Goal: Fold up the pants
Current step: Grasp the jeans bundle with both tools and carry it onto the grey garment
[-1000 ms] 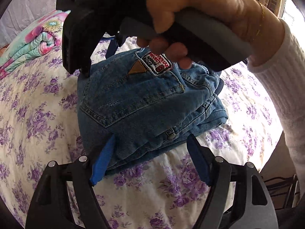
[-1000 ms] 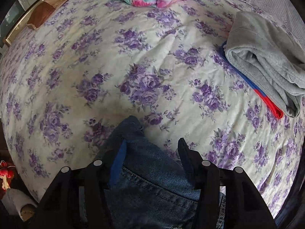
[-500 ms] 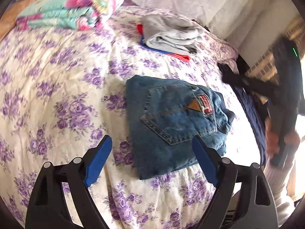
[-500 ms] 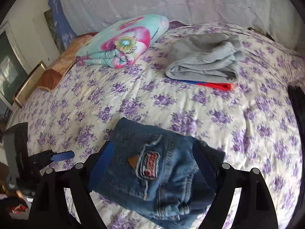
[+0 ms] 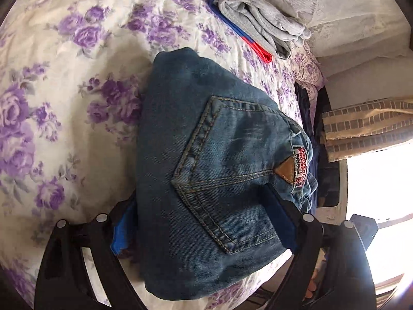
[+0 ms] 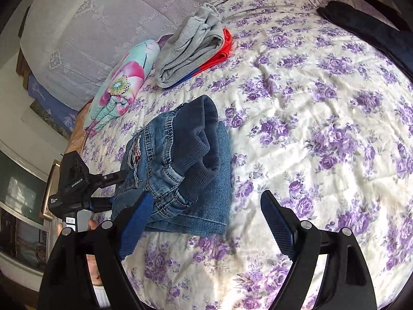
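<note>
Left wrist view: folded jeans (image 5: 206, 170) are lying on the floral bedspread (image 5: 64, 82), the left gripper (image 5: 204, 222) straddling them unclenched; the right gripper (image 6: 206, 224) is gaping empty beside them.

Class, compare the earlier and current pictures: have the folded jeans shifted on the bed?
Cannot tell. The folded jeans lie near the grey garment pile on the floral bedspread as before; only the cameras clearly swung.

jeans (image 5: 206, 170) x1; grey garment (image 6: 191, 49) x1; floral blanket (image 6: 124, 82) x1; grippers x2
</note>
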The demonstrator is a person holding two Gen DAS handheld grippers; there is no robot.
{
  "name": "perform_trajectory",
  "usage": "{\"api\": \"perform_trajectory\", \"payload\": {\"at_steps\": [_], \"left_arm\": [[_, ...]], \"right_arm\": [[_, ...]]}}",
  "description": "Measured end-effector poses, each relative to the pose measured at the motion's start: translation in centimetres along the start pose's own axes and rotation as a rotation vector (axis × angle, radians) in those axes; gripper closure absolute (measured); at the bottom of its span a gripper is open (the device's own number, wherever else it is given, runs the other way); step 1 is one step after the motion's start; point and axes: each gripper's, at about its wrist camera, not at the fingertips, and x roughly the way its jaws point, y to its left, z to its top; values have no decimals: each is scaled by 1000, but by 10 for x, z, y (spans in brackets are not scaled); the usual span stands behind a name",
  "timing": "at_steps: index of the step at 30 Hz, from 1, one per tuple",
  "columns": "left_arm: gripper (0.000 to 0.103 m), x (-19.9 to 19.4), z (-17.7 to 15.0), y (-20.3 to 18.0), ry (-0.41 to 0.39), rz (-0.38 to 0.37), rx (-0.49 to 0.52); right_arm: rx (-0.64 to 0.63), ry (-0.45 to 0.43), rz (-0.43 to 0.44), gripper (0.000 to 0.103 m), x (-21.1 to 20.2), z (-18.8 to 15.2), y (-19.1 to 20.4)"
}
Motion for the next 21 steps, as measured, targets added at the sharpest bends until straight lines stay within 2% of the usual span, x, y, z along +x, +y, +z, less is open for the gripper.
{"api": "perform_trajectory", "payload": {"at_steps": [3, 9, 12, 14, 20, 21], "left_arm": [[19, -4, -8, -25, -31, 80, 108], [20, 2, -1, -19, -12, 82, 84], [20, 2, -2, -19, -13, 88, 95], [20, 3, -1, -19, -9, 91, 97], [20, 5, -1, -20, -10, 104, 112], [20, 5, -1, -19, -11, 106, 113]], "right_arm": [[32, 8, 21, 17, 10, 7, -1], [39, 31, 36, 16, 41, 27, 9], [46, 98, 21, 16, 65, 28, 6], [71, 145, 30, 11, 78, 22, 0], [158, 213, 194, 7, 85, 18, -11], [137, 212, 181, 5, 85, 18, -7]]}}
